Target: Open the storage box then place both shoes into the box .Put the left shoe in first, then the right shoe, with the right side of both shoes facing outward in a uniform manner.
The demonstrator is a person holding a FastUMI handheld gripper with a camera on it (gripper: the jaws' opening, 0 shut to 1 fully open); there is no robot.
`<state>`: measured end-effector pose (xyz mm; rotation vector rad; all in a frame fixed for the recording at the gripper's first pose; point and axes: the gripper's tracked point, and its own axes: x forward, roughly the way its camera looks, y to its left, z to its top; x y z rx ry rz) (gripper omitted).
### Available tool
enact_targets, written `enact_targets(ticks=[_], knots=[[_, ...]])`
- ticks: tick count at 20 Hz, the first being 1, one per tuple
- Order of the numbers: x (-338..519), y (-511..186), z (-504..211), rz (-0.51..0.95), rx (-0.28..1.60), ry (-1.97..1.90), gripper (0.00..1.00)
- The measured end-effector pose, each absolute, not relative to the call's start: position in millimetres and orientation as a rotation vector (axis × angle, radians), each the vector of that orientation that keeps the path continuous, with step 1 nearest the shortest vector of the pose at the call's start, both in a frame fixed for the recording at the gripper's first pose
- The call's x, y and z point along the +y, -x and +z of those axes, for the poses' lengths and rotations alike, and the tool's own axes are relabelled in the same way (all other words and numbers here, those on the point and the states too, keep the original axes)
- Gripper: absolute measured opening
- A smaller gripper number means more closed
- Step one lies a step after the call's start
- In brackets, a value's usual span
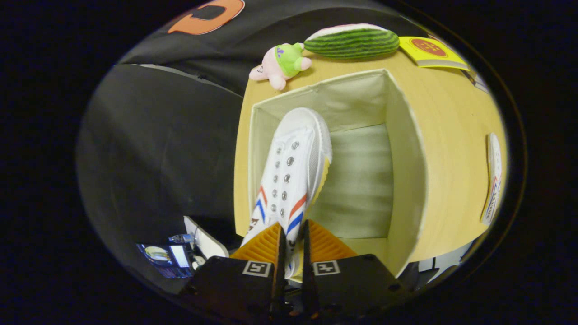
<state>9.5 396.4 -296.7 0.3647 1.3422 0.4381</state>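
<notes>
- The gripper (292, 246) is clamped on the heel end of a white shoe (293, 167), both fingers pressing it.
- That shoe's toe reaches into the open storage box (408, 149), by its left wall.
- The second shoe (493, 180) lies on the table (456, 113), right of the box.

Shoe (293, 176) in box (406, 180), held between gripper (293, 239) fingers.

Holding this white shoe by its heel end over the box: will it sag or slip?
The white shoe probably holds its shape: it juts straight from the gripper. Its collar likely squashes, given the narrow gap. It looks light; slipping seems unlikely.
</notes>
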Motion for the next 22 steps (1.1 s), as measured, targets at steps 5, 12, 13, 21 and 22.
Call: enact_targets(ticks=[5,12,13,21,22], knots=[[395.5,-15.2,-276.9,0.479,1.257,-0.325,0.83],[357.7,-19.8,-215.9,0.488,1.032,-0.210,0.86],[346.1,-20.3,-206.6,0.480,0.987,-0.182,0.87],[247.5,-5.9,-145.6,0.421,0.815,-0.090,0.89],[231.2,-6.2,-143.8,0.408,0.810,-0.081,0.89]])
